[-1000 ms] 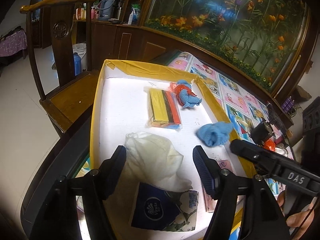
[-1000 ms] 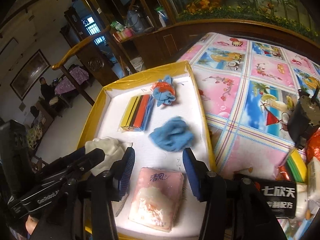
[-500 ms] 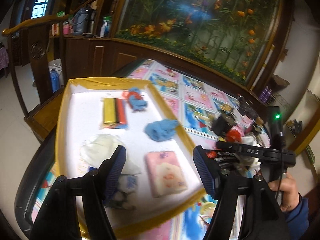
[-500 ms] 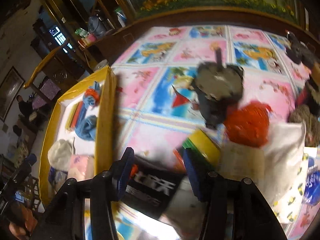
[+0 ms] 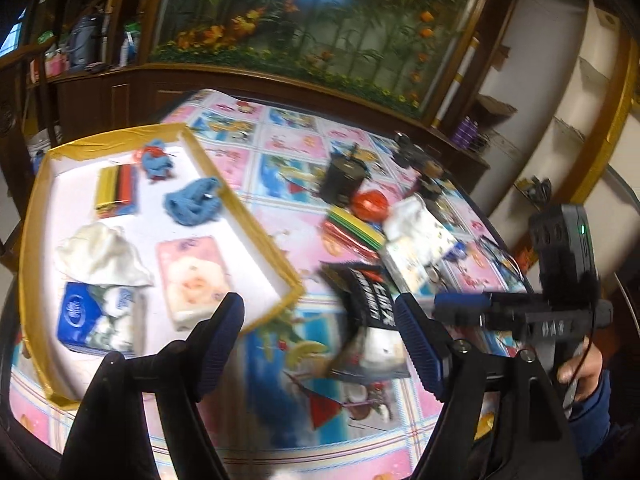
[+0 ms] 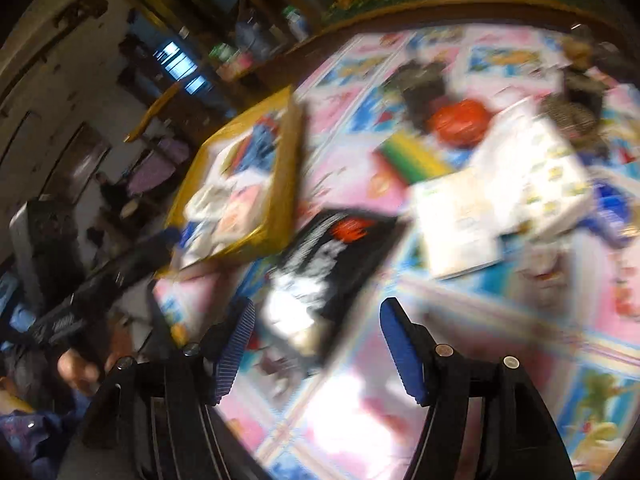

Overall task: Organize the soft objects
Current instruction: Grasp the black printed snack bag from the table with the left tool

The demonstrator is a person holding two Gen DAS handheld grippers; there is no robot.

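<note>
- Left gripper (image 5: 318,336) hangs over the cloth-covered table (image 5: 280,420); its jaws have just been opening and stand apart with nothing between them
- Right gripper (image 6: 318,344) points at a black packet (image 6: 328,256) lying just outside the tray (image 5: 256,220); its jaws have just been opening too, and grip nothing
- In the tray lie blue rags (image 5: 194,202), a white cloth (image 5: 100,256), a pink tissue pack (image 5: 192,280) and a blue pack (image 5: 94,320); more soft packs (image 6: 504,200) sit on the table, blurred

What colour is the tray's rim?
Yellow-gold, taped around the white tray; clearest in the left wrist view.
</note>
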